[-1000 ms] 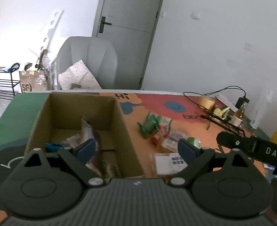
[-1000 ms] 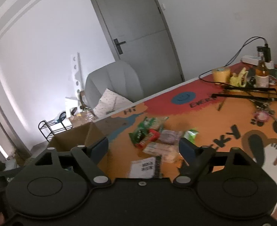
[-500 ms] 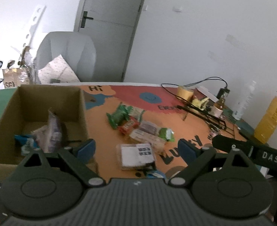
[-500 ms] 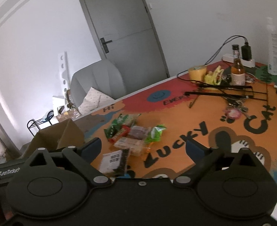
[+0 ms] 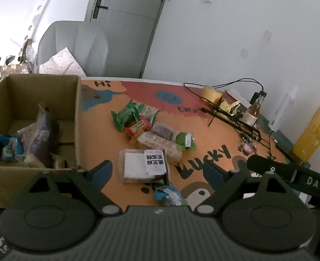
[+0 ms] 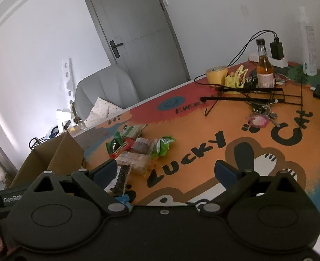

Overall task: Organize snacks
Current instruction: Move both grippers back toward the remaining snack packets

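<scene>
A cardboard box [image 5: 77, 117] stands at the left of the table with several snack packs inside, among them a purple pack [image 5: 43, 134]. Loose snacks lie on the orange mat: a flat pack with a white label [image 5: 143, 168], a green pack [image 5: 125, 114], a red bar [image 5: 138, 127], a long clear pack [image 5: 160, 144] and a small blue pack [image 5: 167, 196] nearest me. My left gripper [image 5: 157, 174] is open and empty above the white-label pack. My right gripper [image 6: 165, 171] is open and empty over the mat; the snack pile [image 6: 138, 150] and box [image 6: 51, 158] lie to its left.
A brown bottle [image 6: 264, 69], a tape roll [image 6: 216, 74], a black wire rack [image 6: 247, 95], keys [image 6: 260, 117] and cables sit at the far right. A yellow bottle [image 5: 312, 132] stands at the table's right edge. A grey chair [image 5: 73, 50] is behind the table.
My left gripper has swung right from over the box to over the loose snack pile. My right gripper has also turned right, toward the middle of the mat. Both stayed open.
</scene>
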Demonstrator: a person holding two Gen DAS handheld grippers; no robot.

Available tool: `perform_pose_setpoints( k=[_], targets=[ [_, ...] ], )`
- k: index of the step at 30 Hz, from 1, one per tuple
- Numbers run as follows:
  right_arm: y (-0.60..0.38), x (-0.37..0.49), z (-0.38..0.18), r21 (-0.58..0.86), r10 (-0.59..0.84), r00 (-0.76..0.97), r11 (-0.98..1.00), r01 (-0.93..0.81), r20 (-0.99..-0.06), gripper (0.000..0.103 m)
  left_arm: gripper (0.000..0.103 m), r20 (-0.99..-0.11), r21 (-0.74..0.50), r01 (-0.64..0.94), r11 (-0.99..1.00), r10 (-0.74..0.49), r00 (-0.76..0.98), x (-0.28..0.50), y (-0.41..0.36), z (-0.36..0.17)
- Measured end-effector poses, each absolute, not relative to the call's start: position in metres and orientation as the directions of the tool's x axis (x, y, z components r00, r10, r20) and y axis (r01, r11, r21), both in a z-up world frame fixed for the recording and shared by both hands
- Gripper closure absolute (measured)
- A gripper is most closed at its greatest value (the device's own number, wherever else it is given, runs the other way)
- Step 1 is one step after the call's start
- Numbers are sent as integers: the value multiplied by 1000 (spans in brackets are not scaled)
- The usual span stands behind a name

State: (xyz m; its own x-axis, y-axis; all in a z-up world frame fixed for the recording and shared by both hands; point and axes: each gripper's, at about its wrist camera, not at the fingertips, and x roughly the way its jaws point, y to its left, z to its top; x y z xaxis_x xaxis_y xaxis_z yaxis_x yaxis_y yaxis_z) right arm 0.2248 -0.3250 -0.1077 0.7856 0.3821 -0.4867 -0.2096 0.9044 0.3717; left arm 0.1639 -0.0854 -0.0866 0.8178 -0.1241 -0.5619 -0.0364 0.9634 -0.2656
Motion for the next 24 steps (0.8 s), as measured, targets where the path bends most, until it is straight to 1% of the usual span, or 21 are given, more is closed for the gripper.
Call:
perform_pose_setpoints(
  k=[4, 6, 8, 12, 17, 19, 24],
  targets=[
    [-327, 229, -115, 384, 397, 778, 897, -218, -487, 8, 22, -577, -261, -38, 965, -124, 807, 171, -89, -93],
    [-327, 232, -118, 390, 406, 770, 894, -222, -492, 11, 23, -578, -253, -45, 967, -113, 808, 174, -91, -95],
    [-327, 235, -121, 395, 416, 762, 890, -229, -497, 16, 23, -579, -247, -46, 968, -109, 808, 178, -94, -96],
    [-327, 240, -128, 403, 442, 741, 880, -251, -505, 21, 33, -585, -256, -50, 965, -113, 803, 184, -98, -99],
    [-321, 244, -136, 417, 490, 701, 860, -293, -518, 35, 36, -599, -255, -84, 963, -89, 796, 195, -101, -106],
    [-316, 245, -139, 424, 512, 680, 850, -313, -524, 37, 37, -600, -260, -97, 961, -82, 796, 197, -99, -108],
    [-297, 247, -146, 422, 561, 633, 825, -376, -534, 38, 37, -607, -243, -125, 962, -51, 793, 196, -93, -111]
  ],
)
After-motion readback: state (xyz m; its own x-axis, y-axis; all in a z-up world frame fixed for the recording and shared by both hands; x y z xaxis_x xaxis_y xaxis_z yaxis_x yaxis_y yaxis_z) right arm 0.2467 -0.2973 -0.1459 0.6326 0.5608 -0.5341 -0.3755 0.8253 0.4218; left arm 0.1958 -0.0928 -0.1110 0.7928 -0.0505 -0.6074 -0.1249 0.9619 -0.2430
